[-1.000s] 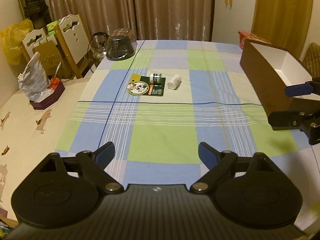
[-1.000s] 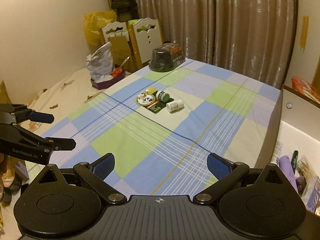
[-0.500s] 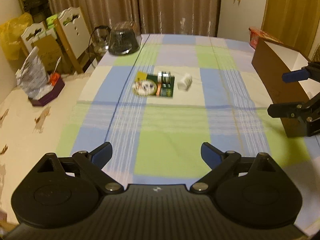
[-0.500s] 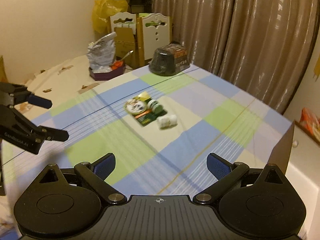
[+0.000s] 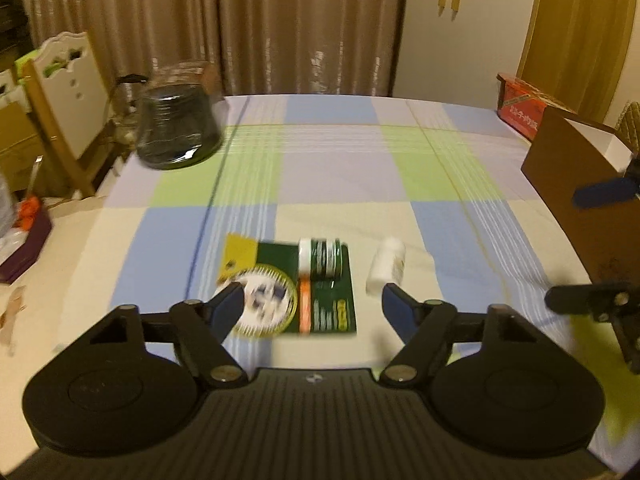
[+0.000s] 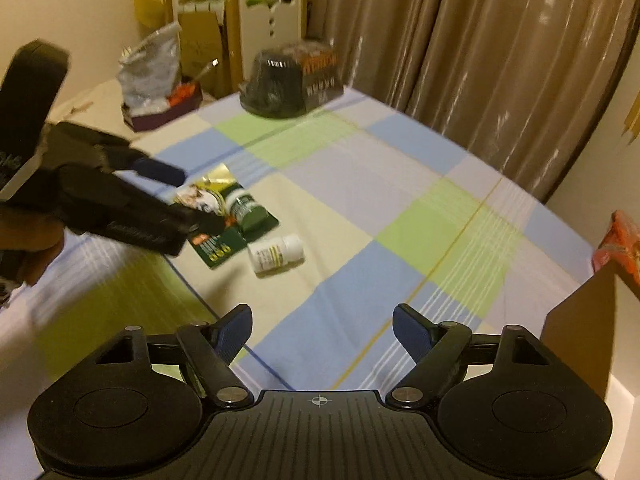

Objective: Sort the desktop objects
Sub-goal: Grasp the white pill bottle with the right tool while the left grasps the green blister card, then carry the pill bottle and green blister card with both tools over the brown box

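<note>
A small group of objects lies mid-table on the checked cloth: a dark green card (image 5: pixel 328 304), a round yellow-rimmed badge (image 5: pixel 266 304), a yellow note (image 5: pixel 240 252), a green-labelled jar (image 5: pixel 320 258) lying on the card, and a white pill bottle (image 5: pixel 386 266) on its side to the right. My left gripper (image 5: pixel 312 310) is open and empty, just short of the card and badge. My right gripper (image 6: pixel 322 330) is open and empty, nearer the table's edge, with the white bottle (image 6: pixel 276 256) and the card (image 6: pixel 224 240) ahead to its left.
A brown open box (image 5: pixel 568 168) stands at the table's right side, with a red box (image 5: pixel 524 106) behind it. A dark wrapped bowl-shaped package (image 5: pixel 178 132) sits at the far left corner. Chairs (image 6: pixel 256 20) and a bag (image 6: pixel 152 68) stand beyond the table.
Both grippers have moved forward toward the group of objects; the left one now hovers right at the card and badge. Both stay open.
</note>
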The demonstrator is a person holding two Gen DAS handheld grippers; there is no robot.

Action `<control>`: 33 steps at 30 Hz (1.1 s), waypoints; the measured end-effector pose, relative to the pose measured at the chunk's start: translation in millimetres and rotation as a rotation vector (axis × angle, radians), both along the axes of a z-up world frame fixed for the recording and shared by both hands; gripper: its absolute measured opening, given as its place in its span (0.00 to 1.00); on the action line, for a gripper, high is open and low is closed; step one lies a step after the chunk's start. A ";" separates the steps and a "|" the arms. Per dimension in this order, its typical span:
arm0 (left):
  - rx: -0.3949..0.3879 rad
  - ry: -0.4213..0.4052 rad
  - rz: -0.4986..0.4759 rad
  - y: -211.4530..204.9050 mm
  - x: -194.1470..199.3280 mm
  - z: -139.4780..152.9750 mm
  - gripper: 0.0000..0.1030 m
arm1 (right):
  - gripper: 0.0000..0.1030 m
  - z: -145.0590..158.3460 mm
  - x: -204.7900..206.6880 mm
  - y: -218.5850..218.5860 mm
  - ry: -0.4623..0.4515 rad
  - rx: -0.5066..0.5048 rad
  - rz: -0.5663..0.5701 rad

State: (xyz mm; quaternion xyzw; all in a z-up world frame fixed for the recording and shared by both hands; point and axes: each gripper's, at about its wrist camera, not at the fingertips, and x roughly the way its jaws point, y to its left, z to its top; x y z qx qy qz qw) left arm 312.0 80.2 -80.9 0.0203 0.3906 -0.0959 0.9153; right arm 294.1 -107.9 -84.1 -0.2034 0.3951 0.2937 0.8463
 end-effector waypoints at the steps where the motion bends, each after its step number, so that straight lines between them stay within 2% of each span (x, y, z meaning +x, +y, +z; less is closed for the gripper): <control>1: -0.006 0.004 -0.009 -0.8 9.1 -5.0 0.65 | 0.79 -3.8 3.4 1.3 0.006 -0.009 0.003; 3: -0.002 0.014 -0.027 -2.7 22.6 -14.0 0.62 | 0.79 -10.5 8.9 4.1 0.020 -0.021 0.013; 10: 0.011 0.043 -0.071 -3.2 52.9 -37.1 0.28 | 0.79 -27.8 24.9 25.8 0.045 -0.044 0.103; 16: 0.004 0.027 -0.071 17.6 37.3 -23.0 0.28 | 0.78 -44.9 47.5 55.5 0.059 -0.058 0.199; 17: 0.006 0.022 -0.071 21.9 32.6 -20.1 0.28 | 0.76 -48.2 51.5 59.6 0.064 -0.060 0.207; 18: 0.008 0.017 -0.071 26.2 27.7 -17.5 0.28 | 0.64 -51.5 55.2 63.2 0.072 -0.064 0.214; 19: 0.010 0.012 -0.071 30.4 22.9 -14.9 0.28 | 0.60 -54.7 58.8 66.7 0.080 -0.069 0.222; 27: -0.004 0.010 -0.040 52.8 -0.9 -8.7 0.28 | 0.60 -64.2 66.5 80.7 0.074 -0.098 0.251; 28: -0.008 0.013 -0.037 53.9 -2.6 -9.2 0.28 | 0.50 -64.4 66.2 81.1 0.077 -0.099 0.247; 29: -0.012 0.016 -0.035 54.9 -4.0 -9.9 0.28 | 0.47 -63.6 66.4 80.7 0.083 -0.096 0.235; 33: -0.019 0.020 -0.033 56.8 -9.6 -10.7 0.28 | 0.44 -56.0 62.7 76.4 0.087 -0.074 0.181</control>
